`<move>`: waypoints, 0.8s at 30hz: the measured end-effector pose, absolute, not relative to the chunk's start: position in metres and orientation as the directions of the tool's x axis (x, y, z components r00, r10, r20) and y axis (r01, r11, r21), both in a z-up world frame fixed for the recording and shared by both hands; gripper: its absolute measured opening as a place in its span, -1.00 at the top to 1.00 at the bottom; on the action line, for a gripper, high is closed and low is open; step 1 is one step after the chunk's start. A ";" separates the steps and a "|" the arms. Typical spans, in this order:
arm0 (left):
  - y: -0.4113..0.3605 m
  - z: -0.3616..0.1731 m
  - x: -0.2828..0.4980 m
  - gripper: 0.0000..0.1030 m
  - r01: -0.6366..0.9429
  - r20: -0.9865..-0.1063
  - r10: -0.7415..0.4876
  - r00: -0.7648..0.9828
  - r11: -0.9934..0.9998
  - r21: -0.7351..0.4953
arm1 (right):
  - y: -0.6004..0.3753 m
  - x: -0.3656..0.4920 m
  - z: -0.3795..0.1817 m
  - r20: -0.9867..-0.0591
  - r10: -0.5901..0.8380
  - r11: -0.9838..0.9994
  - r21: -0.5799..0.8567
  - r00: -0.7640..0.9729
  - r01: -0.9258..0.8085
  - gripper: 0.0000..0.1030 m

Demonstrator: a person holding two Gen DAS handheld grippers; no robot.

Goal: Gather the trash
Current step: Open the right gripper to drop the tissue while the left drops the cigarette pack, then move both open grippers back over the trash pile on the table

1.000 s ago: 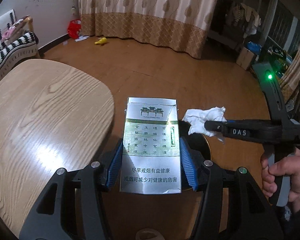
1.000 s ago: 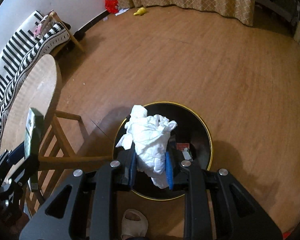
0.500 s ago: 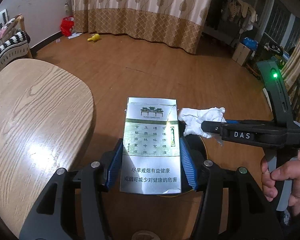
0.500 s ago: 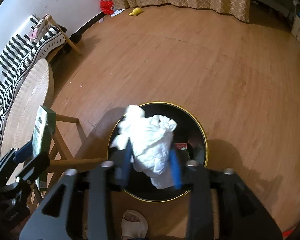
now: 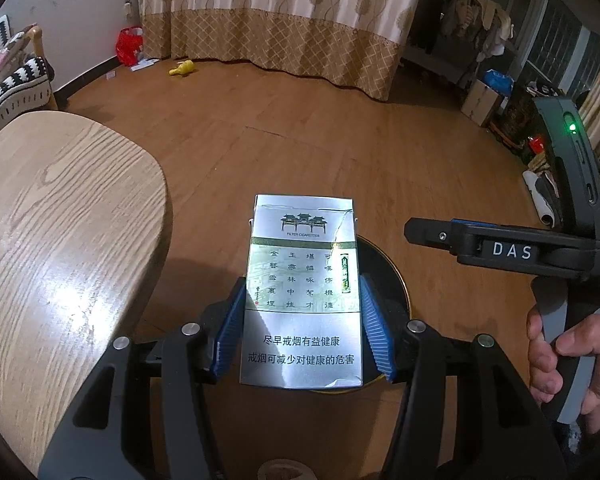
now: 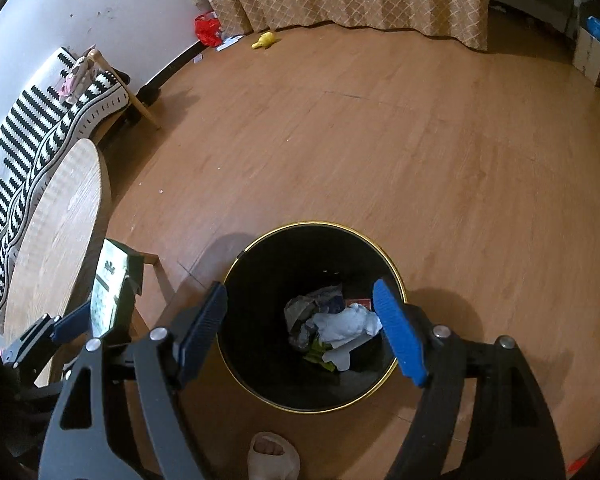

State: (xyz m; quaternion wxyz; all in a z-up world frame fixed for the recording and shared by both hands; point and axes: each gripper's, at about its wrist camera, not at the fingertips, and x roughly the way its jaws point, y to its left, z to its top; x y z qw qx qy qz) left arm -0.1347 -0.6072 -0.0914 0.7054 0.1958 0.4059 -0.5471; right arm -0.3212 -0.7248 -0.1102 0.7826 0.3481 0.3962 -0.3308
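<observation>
Cigarette pack (image 5: 302,292) clamped in left tool (image 5: 300,322); right tool (image 6: 300,328) opening, empty.

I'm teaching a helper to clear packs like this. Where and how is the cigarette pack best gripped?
Grip the cigarette pack across its two narrow long edges, low on the body, coming from its bottom end. It is a flat rectangular box, so the broad printed face stays clear while the parallel edges give the pads flat seats. The left gripper holds it just so.
</observation>
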 end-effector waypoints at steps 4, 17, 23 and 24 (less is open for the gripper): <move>-0.608 -0.094 -0.133 -0.04 0.932 -0.786 -0.615 0.061 0.317 -0.176 | -0.724 -0.325 -0.109 -0.846 -0.253 0.530 0.284 0.469 0.799 -0.42; -0.613 -0.099 -0.131 -0.58 0.930 -0.755 -0.654 0.047 0.304 -0.205 | -0.729 -0.341 -0.101 -0.826 -0.303 0.479 0.298 0.475 0.826 -0.43; -0.605 -0.092 -0.127 -0.72 0.926 -0.748 -0.660 0.073 0.324 -0.196 | -0.728 -0.334 -0.099 -0.825 -0.296 0.492 0.300 0.481 0.818 -0.44; -0.601 -0.089 -0.126 -0.72 0.924 -0.745 -0.662 0.083 0.331 -0.191 | -0.727 -0.332 -0.099 -0.825 -0.298 0.497 0.296 0.481 0.816 -0.45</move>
